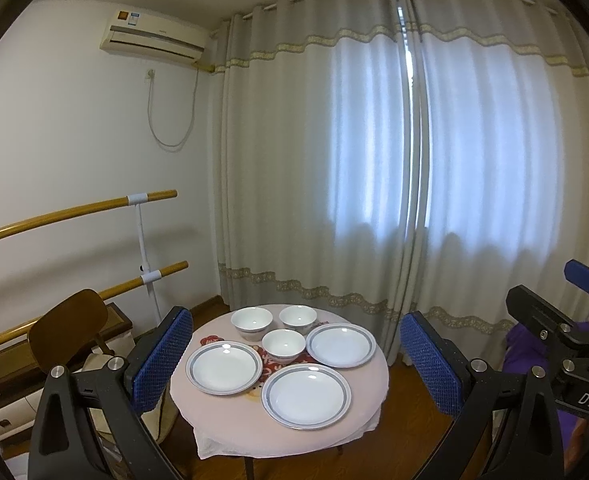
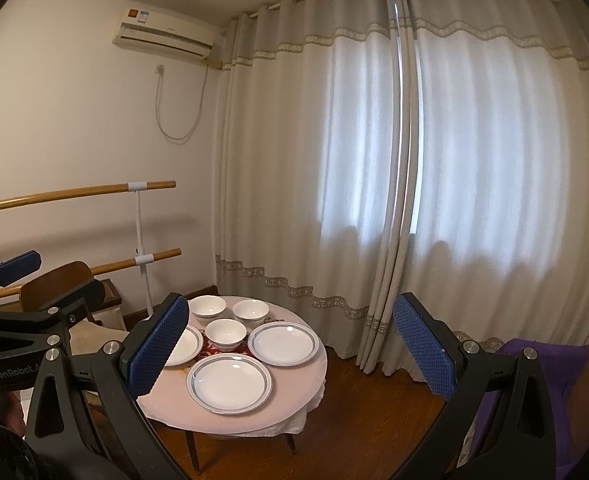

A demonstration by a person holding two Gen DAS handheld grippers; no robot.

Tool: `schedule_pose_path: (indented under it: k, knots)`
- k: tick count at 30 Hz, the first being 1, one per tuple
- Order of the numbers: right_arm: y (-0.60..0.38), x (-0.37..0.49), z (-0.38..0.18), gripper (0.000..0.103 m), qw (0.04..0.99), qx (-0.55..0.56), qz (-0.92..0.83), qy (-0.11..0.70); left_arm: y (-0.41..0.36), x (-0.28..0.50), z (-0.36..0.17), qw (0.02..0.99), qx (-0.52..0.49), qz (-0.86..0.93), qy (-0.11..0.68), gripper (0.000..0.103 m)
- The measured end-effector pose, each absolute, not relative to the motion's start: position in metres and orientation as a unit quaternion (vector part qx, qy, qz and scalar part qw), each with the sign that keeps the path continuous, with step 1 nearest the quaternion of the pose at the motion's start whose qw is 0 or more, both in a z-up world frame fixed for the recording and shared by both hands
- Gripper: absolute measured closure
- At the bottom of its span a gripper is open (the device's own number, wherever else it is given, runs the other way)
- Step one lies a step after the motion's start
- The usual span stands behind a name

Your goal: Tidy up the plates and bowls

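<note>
Held jaws spread wide on the left gripper and the right gripper, clamping nothing, both well short of the crockery. Judged the task barely begun: found nothing stacked, so all the gathering left to do.

Noted the round table first, draped in a pale pink cloth, soft and hanging loose at the edge. Counted three shallow plates laid singly on it: near plate, left plate, right plate. Read them as glossy white glazed ware, each ringed grey-blue inside the rim. Counted three small bowls behind, close together: back left bowl, back right bowl, front bowl. Took them for the same slick white glaze, deep and round-sided, probably slippery under the textured blue pads.
</note>
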State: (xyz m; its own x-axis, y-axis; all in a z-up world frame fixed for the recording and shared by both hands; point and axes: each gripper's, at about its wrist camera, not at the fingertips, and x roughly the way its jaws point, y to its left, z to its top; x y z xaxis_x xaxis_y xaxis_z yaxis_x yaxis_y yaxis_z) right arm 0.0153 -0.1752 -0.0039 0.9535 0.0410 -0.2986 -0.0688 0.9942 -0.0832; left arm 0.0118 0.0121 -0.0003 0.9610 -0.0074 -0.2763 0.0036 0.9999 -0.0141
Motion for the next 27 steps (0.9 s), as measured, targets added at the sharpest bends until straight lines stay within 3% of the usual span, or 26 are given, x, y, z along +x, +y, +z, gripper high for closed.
schedule_pose_path:
  k: [12,27]
  knots:
    - [-0.156,0.041,-0.017,0.0,0.983,-0.05,0.028,0.172,0.03,0.042,-0.006,0.987,-0.015,0.005,0.161,0.001]
    - [-0.15,0.108,-0.056,0.0,0.964,-0.053,0.054,0.256,0.031,0.116,-0.015,0.965,-0.021,0.045,0.256,0.001]
